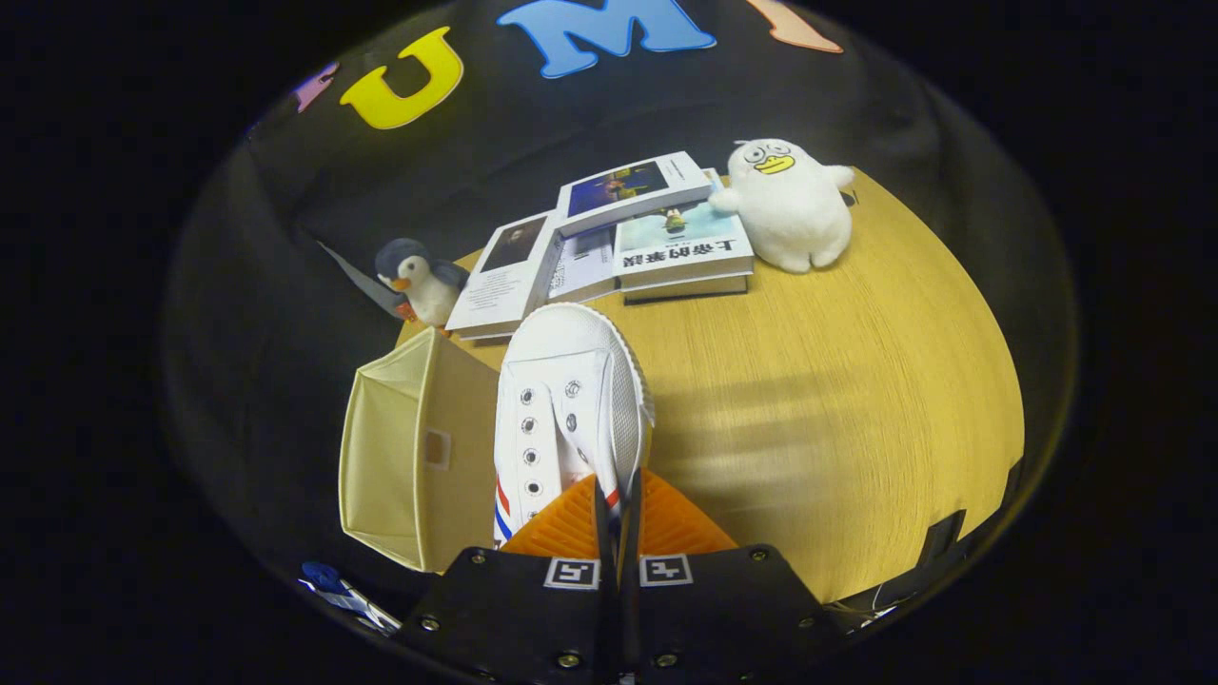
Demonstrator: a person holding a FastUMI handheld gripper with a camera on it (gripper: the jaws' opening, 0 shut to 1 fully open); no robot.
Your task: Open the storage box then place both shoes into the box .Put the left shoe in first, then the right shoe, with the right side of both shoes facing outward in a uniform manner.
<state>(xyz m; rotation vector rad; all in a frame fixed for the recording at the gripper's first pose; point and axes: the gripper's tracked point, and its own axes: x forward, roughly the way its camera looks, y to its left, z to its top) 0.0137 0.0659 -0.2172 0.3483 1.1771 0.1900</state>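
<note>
- Above the tabletop (837, 381), a white shoe (561, 400) is held aloft, toe pointing away from the fingers.
- The hand-held gripper (617, 518) is clamped together on the shoe's collar edge, both fingers pressed on it, likely so the shoe hangs steady for carrying.
- The storage box (419, 457) is seen just left of the shoe, at the tabletop's left edge, its opening facing sideways for side-on insertion.
- Books (609, 247), a penguin toy (423, 281) and a white duck plush (790, 205) are grouped along the far edge, well apart from the box.
</note>
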